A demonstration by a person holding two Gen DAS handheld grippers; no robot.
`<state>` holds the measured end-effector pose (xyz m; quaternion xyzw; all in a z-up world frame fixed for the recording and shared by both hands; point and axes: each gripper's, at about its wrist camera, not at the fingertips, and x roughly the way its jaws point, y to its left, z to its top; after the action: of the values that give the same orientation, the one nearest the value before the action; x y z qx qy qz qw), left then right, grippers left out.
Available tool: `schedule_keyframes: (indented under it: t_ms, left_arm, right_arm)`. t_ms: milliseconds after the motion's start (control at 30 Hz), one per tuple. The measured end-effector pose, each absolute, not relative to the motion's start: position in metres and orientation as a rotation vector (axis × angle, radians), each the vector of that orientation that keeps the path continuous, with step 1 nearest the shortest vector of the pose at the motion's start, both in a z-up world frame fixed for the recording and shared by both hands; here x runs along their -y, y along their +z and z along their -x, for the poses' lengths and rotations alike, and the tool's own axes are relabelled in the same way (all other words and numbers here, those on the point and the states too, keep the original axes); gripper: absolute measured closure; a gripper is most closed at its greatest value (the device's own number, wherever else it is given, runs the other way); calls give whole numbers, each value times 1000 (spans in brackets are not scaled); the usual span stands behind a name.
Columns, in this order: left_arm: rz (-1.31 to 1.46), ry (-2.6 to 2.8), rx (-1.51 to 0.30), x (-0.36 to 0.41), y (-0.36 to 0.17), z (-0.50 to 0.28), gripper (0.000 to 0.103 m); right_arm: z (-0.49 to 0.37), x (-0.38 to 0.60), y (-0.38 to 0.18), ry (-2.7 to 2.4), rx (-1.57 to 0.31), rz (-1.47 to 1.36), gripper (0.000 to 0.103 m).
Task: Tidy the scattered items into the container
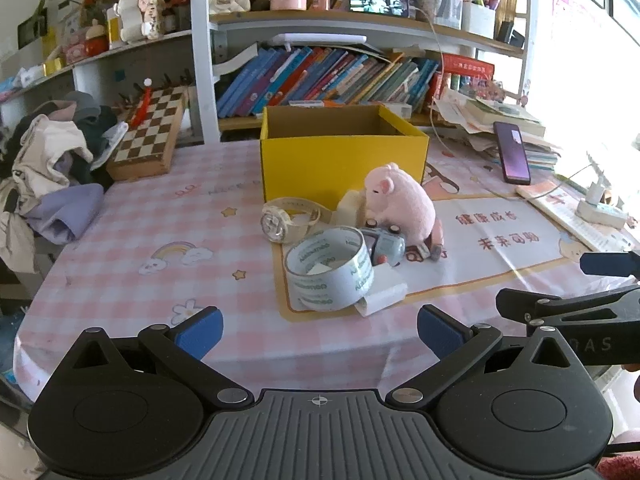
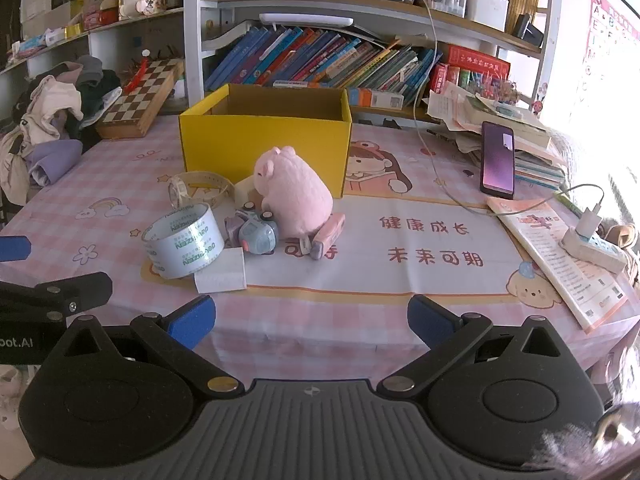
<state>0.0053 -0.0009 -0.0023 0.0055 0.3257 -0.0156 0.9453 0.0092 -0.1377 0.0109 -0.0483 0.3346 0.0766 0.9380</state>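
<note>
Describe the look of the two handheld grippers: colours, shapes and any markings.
Both match. The left gripper and right gripper have matte black bodies with ribbed grey centres, two round black discs, silver pivot screws, angular black linkages and blue pads on the fingers. White lettering shows on their sides, only partly legible.

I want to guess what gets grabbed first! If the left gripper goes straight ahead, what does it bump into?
Probably the roll of clear tape, standing nearest between its open fingers; depth is hard to judge.
</note>
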Motion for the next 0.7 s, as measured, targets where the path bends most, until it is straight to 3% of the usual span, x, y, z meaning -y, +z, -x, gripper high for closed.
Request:
schedule_keyframes:
  t_ms: [700]
  left_arm:
    - [8, -44, -655, -4, 0, -6, 0]
  right_arm:
    - [-10, 133, 12, 168, -683, 103, 0]
